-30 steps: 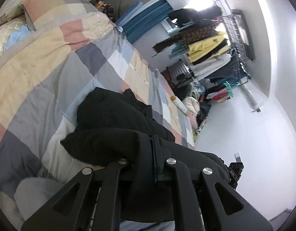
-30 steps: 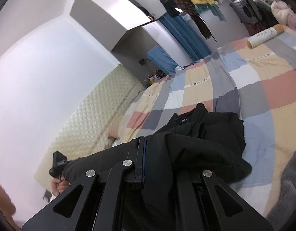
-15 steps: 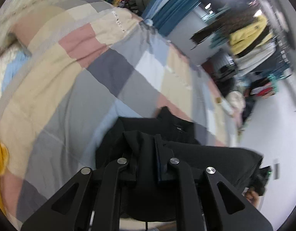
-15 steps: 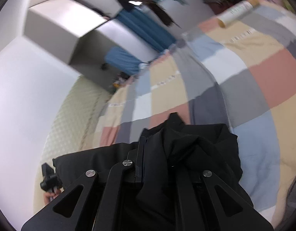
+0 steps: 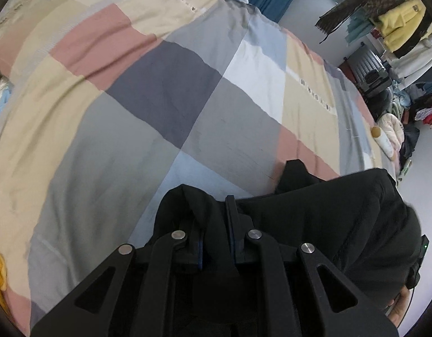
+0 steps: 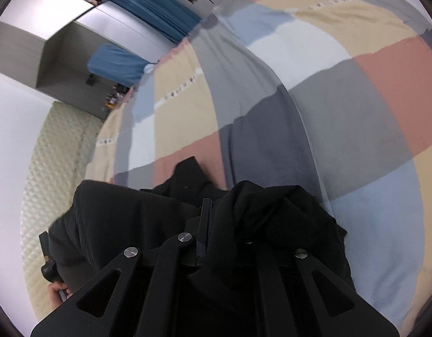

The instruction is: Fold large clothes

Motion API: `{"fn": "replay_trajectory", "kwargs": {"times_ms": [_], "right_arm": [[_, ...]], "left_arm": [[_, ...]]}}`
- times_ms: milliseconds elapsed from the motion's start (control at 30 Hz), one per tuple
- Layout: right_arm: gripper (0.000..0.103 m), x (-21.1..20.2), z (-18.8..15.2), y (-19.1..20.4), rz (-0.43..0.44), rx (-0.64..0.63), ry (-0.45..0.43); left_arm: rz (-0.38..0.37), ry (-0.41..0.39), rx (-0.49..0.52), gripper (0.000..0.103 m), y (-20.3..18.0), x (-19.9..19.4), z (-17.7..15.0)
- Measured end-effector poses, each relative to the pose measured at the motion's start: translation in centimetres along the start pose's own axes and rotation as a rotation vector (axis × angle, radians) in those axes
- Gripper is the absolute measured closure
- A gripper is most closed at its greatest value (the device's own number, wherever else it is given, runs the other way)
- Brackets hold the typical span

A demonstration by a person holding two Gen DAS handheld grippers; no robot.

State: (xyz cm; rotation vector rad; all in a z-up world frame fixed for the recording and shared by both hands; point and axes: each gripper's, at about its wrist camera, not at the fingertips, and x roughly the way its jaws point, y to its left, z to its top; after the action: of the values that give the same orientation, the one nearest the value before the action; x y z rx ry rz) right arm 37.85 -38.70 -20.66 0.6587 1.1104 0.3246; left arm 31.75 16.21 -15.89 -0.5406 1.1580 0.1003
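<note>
Black garment point(image 5: 322, 219) held aloft, spanning both grippers, over near edge of bed point(image 5: 165, 90). Left gripper point(image 5: 214, 230) fingers narrow, pinching fabric; right gripper point(image 6: 216, 224) likewise clamped on bunched cloth, far finger buried. Fold barely begun, probably: garment crumpled, not yet spread flat. Laying out, folding remain.

I can't read any text, brand or number from either wrist camera. The patchwork quilt point(image 5: 188, 90) carries short strips of small dark marks that may be printed lettering point(image 5: 317, 95), also seen in the right wrist view point(image 6: 179, 91), but they are too small and blurred for me to make out.
</note>
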Motion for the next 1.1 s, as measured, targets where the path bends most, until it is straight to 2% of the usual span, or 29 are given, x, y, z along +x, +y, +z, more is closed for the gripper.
{"fn": "replay_trajectory", "kwargs": {"times_ms": [200, 433, 667, 700, 733, 767, 800, 833, 900, 933, 967, 1067, 1100], "right_arm": [[0.103, 3.3, 0.3, -1.2, 0.019, 0.009, 0.045], [0.102, 2.2, -0.2, -1.9, 0.078, 0.053, 0.05], [0.088, -2.3, -1.9, -1.4, 0.161, 0.076, 0.052], [0.082, -3.3, -2.1, -1.1, 0.164, 0.066, 0.046], [0.077, -4.3, -2.4, -0.7, 0.171, 0.058, 0.039], [0.066, -5.2, -2.6, -0.2, 0.177, 0.047, 0.031], [0.059, -6.3, -2.8, 0.3, 0.176, 0.028, 0.021], [0.058, -7.4, -3.0, 0.9, 0.168, 0.001, 0.012], [0.054, -9.6, -3.6, 2.5, 0.138, -0.064, -0.01], [0.052, -10.5, -3.9, 3.0, 0.128, -0.086, -0.023], [0.046, -11.4, -4.1, 3.6, 0.119, -0.111, -0.04], [0.042, -14.1, -5.1, 6.8, 0.064, -0.226, -0.122], [0.036, -14.4, -5.5, 7.7, 0.052, -0.258, -0.144]], "left_arm": [[0.002, 0.011, 0.001, 0.089, 0.2, 2.3, 0.0], [0.017, -0.018, 0.032, 0.089, -0.2, 1.1, -0.9], [-0.043, -0.044, 0.035, 0.087, 0.2, -2.1, -3.0], [-0.048, -0.047, 0.037, 0.085, 0.3, -2.7, -3.4], [-0.052, -0.049, 0.039, 0.082, 0.2, -3.1, -3.6], [-0.057, -0.049, 0.045, 0.08, 0.3, -3.8, -3.9], [-0.06, -0.043, 0.051, 0.072, 0.2, -4.5, -4.2], [-0.059, -0.042, 0.058, 0.052, 0.2, -5.0, -4.4], [-0.031, -0.093, 0.092, 0.024, 0.1, -7.1, -5.2], [-0.011, -0.133, 0.115, 0.022, -0.1, -8.2, -5.6], [-0.004, -0.155, 0.135, 0.022, -0.3, -8.8, -5.9], [0.012, -0.237, 0.217, 0.022, -1.8, -11.1, -7.1], [0.017, -0.272, 0.255, 0.022, -2.8, -11.9, -7.7]]}}
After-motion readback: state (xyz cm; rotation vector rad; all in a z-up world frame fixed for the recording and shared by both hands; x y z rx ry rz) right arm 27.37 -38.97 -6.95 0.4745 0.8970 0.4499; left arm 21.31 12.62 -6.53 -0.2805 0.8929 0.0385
